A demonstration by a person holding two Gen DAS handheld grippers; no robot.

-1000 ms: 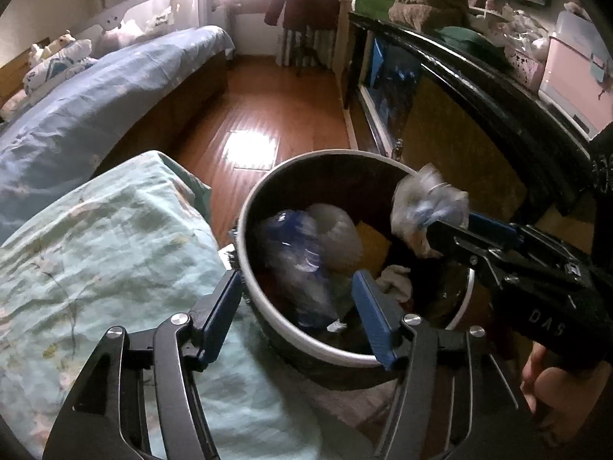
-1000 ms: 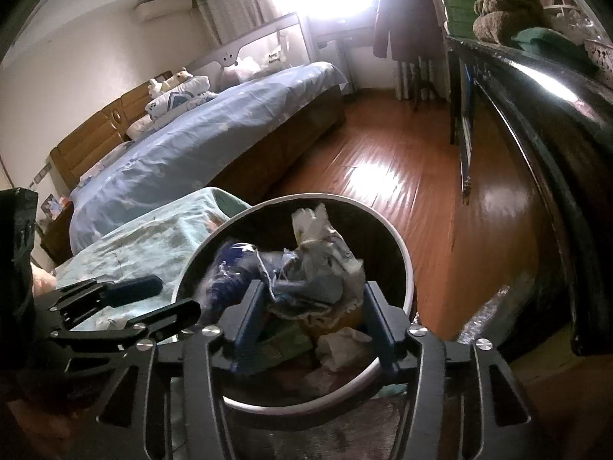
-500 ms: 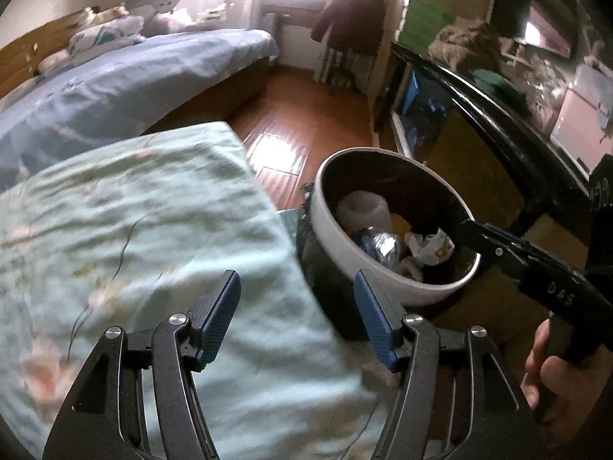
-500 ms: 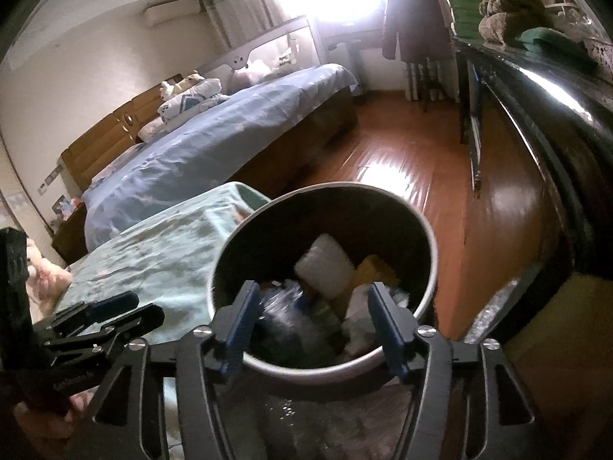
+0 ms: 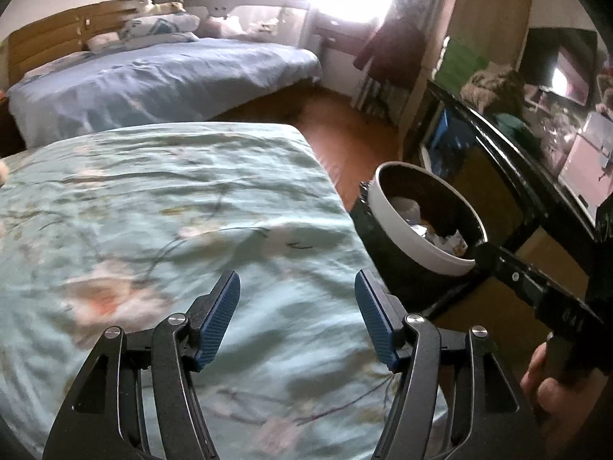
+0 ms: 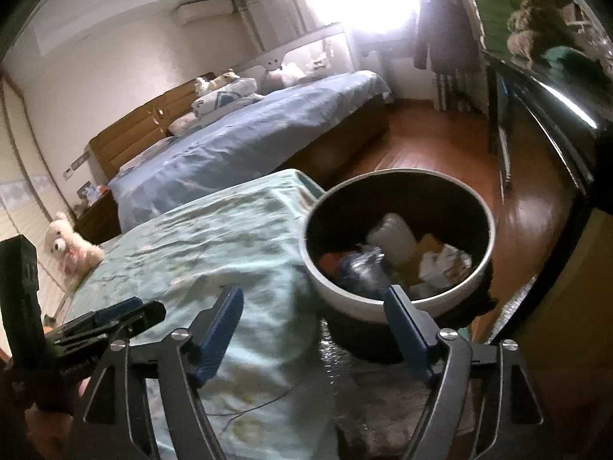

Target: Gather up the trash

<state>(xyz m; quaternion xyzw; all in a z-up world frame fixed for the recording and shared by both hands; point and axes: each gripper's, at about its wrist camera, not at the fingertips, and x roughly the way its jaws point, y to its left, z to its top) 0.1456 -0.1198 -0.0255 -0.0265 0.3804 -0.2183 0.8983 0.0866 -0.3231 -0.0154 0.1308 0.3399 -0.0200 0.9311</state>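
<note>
The left gripper (image 5: 297, 322) hangs over a bed with a green flowery cover (image 5: 153, 230). Its two blue pads stand apart, about half way wide, and nothing is between them. Only the cover shows under them.

The right gripper (image 6: 312, 329) points down at the corner of the same bed, by the bin (image 6: 398, 306). Its jaws are opening and they are wide now. Nothing is between them. One blue pad is over the cover and the other is in front of the bin's white rim. I cannot tell if that pad touches the rim.

The bin is round, black on the outside, with a white rim on top. It stands on the floor, right beside the corner of the green bed. On its other side is a dark cabinet (image 5: 509, 176) along the wall.

The trash (image 6: 398, 257) is inside the bin. There is a white lump, a crumpled white paper, a shiny clear bottle and something yellow. It all lies low in the bin, under the rim.

From the left view, the right gripper (image 5: 486, 255) reaches toward the near edge of the bin, and a hand (image 5: 551, 383) holds it from below.

Behind the green bed is a bigger bed with a blue cover (image 5: 161, 80). A white teddy (image 6: 71, 247) sits at the far side of the green bed. The floor (image 6: 440, 145) is brown wood.
</note>
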